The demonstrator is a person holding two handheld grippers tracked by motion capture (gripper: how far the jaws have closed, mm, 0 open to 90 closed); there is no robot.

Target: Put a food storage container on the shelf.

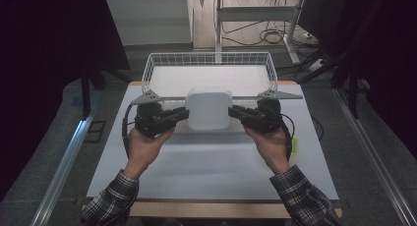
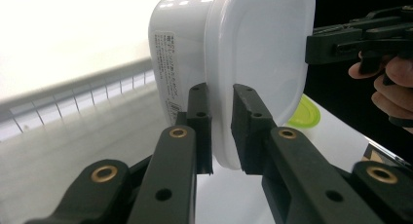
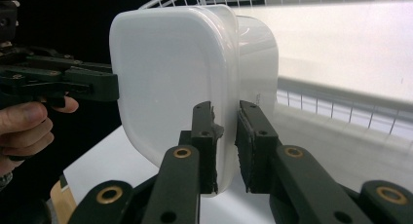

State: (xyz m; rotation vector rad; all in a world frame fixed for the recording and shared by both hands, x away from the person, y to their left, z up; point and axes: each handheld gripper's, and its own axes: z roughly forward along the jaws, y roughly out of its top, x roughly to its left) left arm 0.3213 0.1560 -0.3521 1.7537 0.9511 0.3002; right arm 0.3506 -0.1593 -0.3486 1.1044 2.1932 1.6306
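A white plastic container with a lid point(image 1: 208, 108) hangs above the table, carried between both hands just in front of a white wire basket point(image 1: 209, 69). My left gripper point(image 1: 184, 115) is shut on the left rim of the container point(image 2: 253, 63); its pads point(image 2: 198, 121) pinch the lid's edge. On the opposite side my right gripper point(image 1: 232, 111) is shut on the rim of the container point(image 3: 170, 83), whose lid edge sits between the two pads point(image 3: 251, 136). A printed label shows on the container's side in the left gripper view.
The basket's near rail point(image 1: 172, 97) runs level with the container. The white table top point(image 1: 206, 167) stretches toward the person. A yellow-green round lid point(image 2: 304, 114) lies on the table near the right hand, also seen as a yellow-green strip point(image 1: 295, 147).
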